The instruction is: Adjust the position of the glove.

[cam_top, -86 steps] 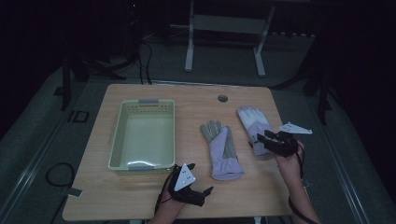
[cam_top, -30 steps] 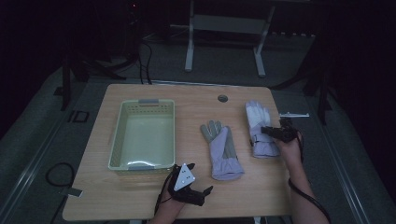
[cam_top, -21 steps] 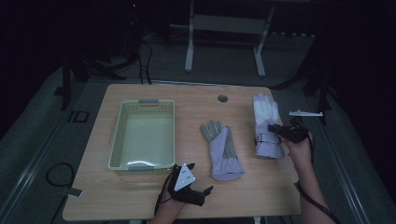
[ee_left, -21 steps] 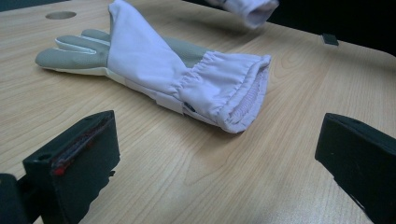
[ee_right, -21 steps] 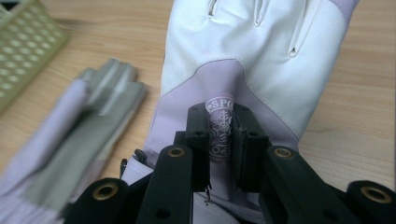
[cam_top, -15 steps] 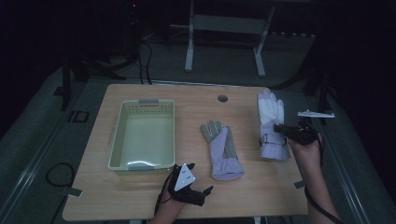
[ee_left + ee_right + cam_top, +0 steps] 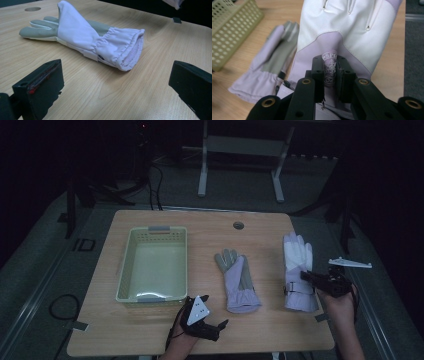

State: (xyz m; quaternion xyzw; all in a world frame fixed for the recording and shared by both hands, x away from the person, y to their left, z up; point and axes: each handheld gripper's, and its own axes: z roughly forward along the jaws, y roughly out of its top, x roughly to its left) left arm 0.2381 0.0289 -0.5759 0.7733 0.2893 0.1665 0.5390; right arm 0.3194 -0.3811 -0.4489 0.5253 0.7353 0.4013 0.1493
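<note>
Two lilac and white gloves lie on the wooden table (image 7: 200, 227). The right glove (image 7: 298, 262) lies back up near the table's right edge, fingers pointing away. My right gripper (image 7: 306, 275) is shut on a pinched fold of this glove (image 7: 352, 32) by its snowflake patch, and my right gripper (image 7: 329, 62) has its jaws tight on the cloth. The middle glove (image 7: 237, 282) lies palm up with grey fingers; in the left gripper view this glove (image 7: 85, 37) has its cuff toward me. My left gripper (image 7: 216, 326) rests open at the front edge, its jaws wide apart.
A pale green plastic basket (image 7: 129, 270) stands empty on the table's left half; its corner (image 7: 227, 30) is in the right gripper view. A round cable hole (image 7: 238, 225) sits at the table's back. Grey floor and a white stand's legs (image 7: 240, 167) lie beyond.
My right gripper has dragged the right glove to the right and slightly toward the back, straightening it near the table's edge. The left gripper and the middle glove have stayed put.
</note>
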